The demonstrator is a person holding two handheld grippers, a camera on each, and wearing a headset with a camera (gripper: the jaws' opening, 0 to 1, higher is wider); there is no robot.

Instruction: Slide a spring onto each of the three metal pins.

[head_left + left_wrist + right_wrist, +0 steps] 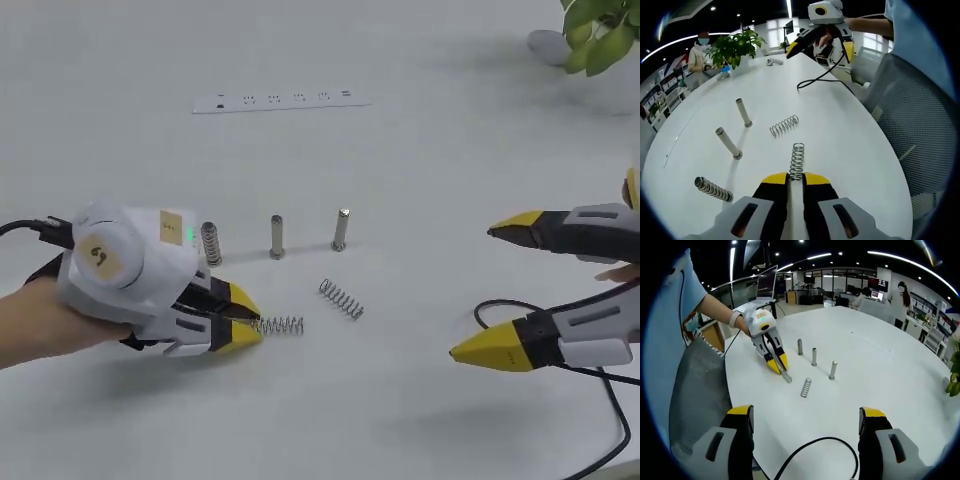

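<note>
The left gripper [245, 325] lies low on the table [400, 420]. Its jaws are drawn narrow on the near end of a spring [280, 325], which lies flat and points away from the tips. In the left gripper view the coil's end sits between the yellow tips, so it looks pinched, though the grip may be only light.

Just behind that gripper stands the first pin [210, 243], with a spring already round its shaft. I judge that one done.

The middle pin [277, 237] stands upright and bare. In front of it, and a little to the right, a second spring [341, 299] lies loose on the table, touching nothing. The third pin [341, 230] is bare too.

The right gripper [480, 290] hangs well apart at the far right, its jaws wide and holding nothing.

So about a third of the task is done. The spring at the left jaws has yet to be lifted and threaded onto a pin, probably the middle one, and the loose spring is left for the remaining pin.
</note>
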